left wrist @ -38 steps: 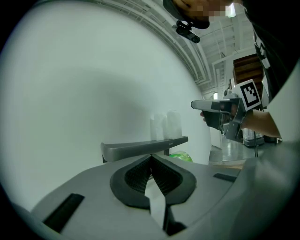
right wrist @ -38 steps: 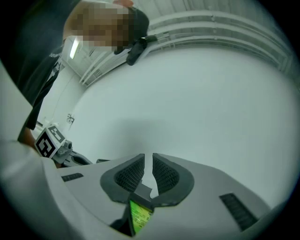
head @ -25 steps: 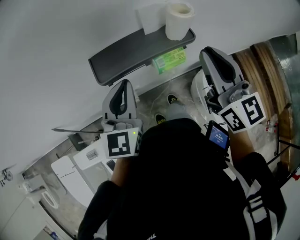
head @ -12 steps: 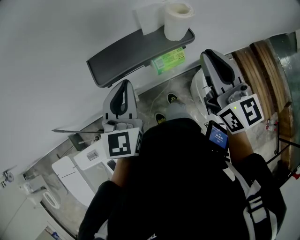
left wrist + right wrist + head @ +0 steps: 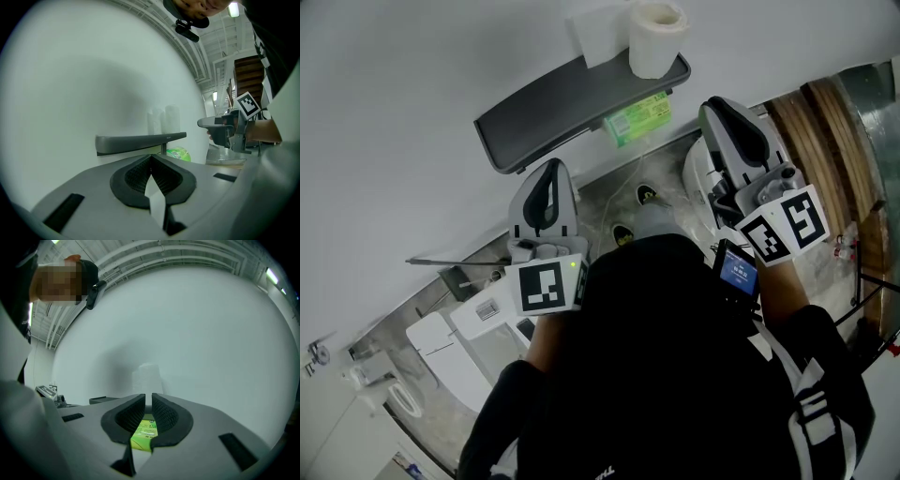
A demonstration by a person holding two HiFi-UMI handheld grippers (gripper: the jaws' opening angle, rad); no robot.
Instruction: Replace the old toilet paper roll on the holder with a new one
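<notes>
Head view: I see the toilet paper roll at the shelf's right end | left gripper view: left gripper fingers pressed together, empty, roll well beyond them | right gripper view: right gripper fingers all but together, empty, roll straight ahead.

I stand in a washroom.
A dark grey wall shelf bears a white toilet paper roll; a white toilet sits below.

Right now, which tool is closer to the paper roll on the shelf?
Right, it seems. In the head view the right tool sits just below and right of the roll, which stands straight ahead of it. The left tool is further off, below the shelf's left half.
</notes>
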